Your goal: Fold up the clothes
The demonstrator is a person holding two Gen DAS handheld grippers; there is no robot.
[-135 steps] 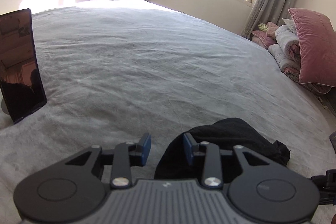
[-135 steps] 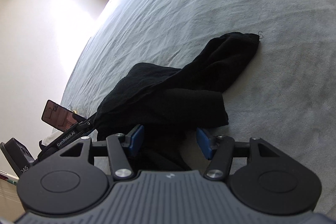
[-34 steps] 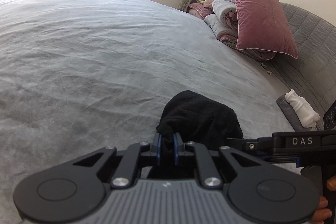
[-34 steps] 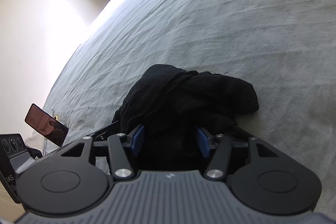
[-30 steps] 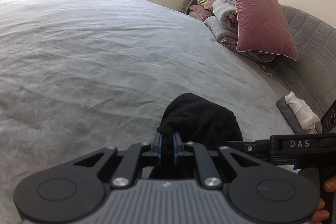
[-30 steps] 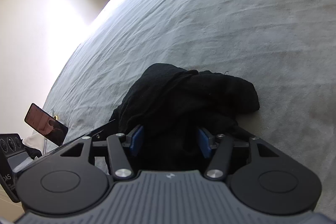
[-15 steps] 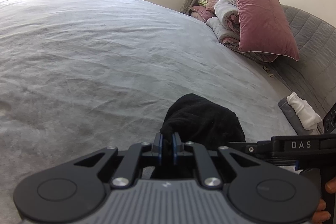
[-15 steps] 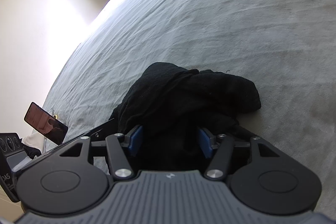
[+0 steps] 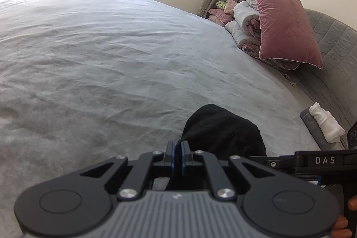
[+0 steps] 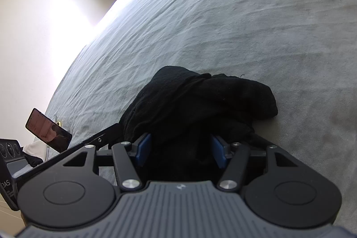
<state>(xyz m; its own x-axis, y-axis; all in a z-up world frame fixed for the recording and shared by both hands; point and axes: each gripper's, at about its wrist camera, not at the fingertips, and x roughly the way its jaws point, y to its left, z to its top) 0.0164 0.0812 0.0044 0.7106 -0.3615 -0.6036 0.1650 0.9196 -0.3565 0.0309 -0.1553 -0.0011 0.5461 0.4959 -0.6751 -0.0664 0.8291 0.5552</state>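
A bunched black knit garment is located on the grey bedsheet, directly ahead of both tools. The left gripper is pressed together, with a fold of the garment pinched between its blue pads. The right gripper is held spread, with the garment bulk lying between its fingers.

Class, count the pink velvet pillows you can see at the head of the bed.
2: a large one propped upright on the folded duvet, a smaller one behind it by the curtain; others may be hidden.
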